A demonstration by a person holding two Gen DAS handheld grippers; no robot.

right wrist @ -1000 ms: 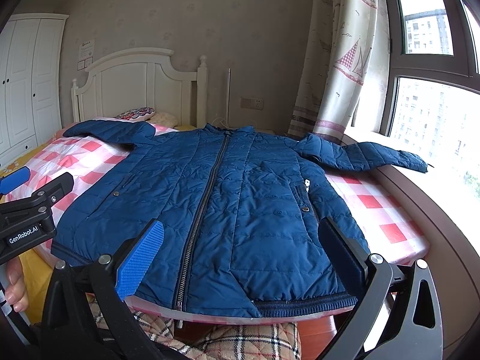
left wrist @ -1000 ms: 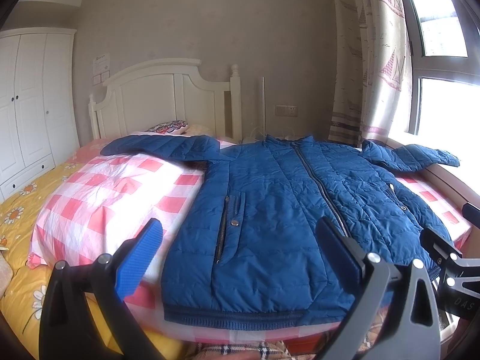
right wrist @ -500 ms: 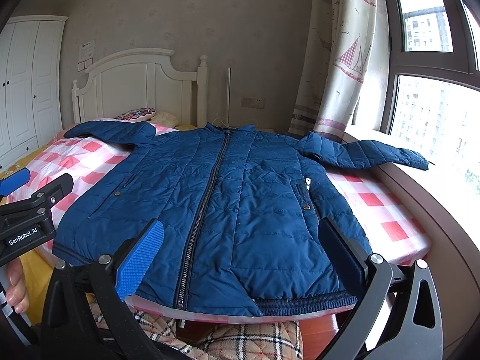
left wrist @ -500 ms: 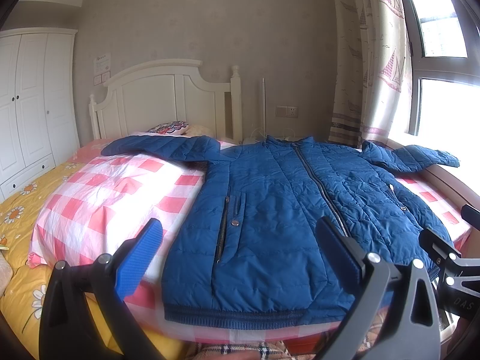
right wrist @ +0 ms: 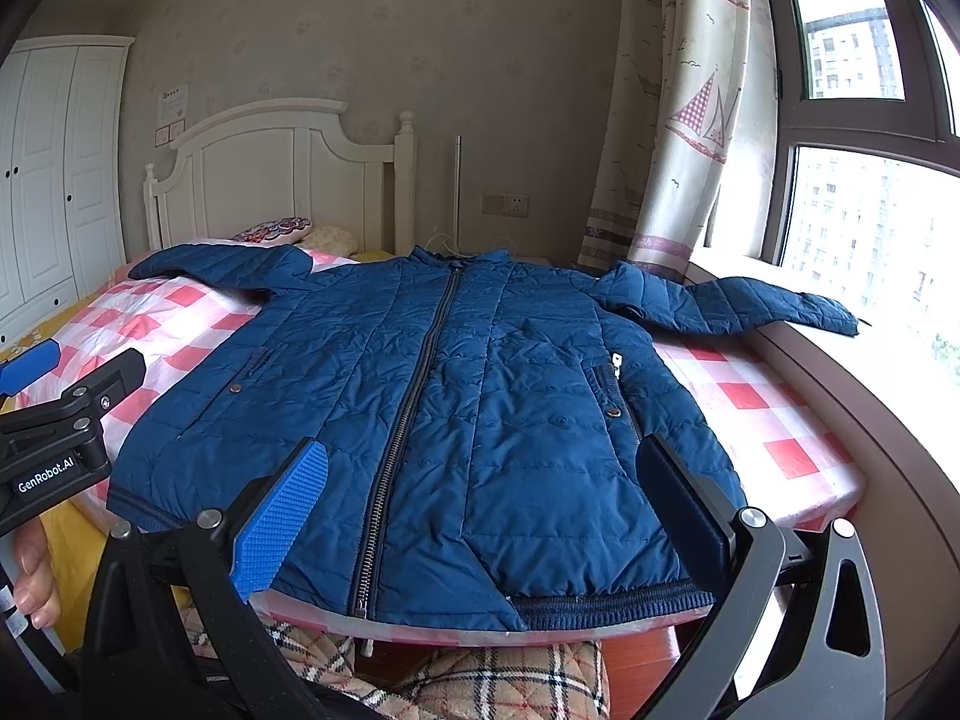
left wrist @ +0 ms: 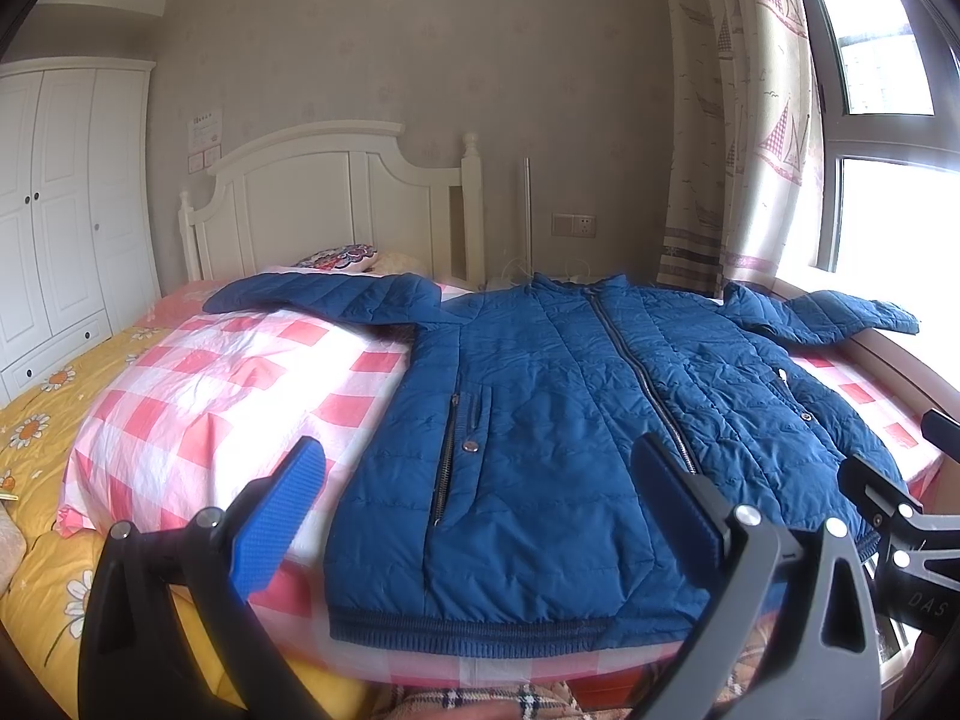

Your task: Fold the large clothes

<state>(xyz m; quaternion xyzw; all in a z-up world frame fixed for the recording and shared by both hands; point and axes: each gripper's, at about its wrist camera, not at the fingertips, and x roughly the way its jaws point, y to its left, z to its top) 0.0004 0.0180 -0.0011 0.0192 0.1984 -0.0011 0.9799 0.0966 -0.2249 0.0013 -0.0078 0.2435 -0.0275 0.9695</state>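
Observation:
A large blue quilted jacket point(left wrist: 570, 420) lies flat, front up and zipped, on a pink-and-white checked sheet point(left wrist: 228, 384), both sleeves spread out. Its hem is nearest me and it also shows in the right wrist view point(right wrist: 456, 408). My left gripper point(left wrist: 480, 504) is open and empty, held above the hem at the jacket's left half. My right gripper point(right wrist: 486, 504) is open and empty, above the hem near the zipper's end. The right sleeve point(right wrist: 750, 306) reaches onto the window ledge.
A white headboard point(left wrist: 336, 204) and small pillows point(left wrist: 342, 255) stand at the far end. A yellow flowered bedspread point(left wrist: 36, 420) lies at left, a white wardrobe point(left wrist: 54, 210) beyond it. A window point(right wrist: 870, 228) and curtain point(right wrist: 678, 120) are at right. A plaid quilt point(right wrist: 480, 678) hangs below the hem.

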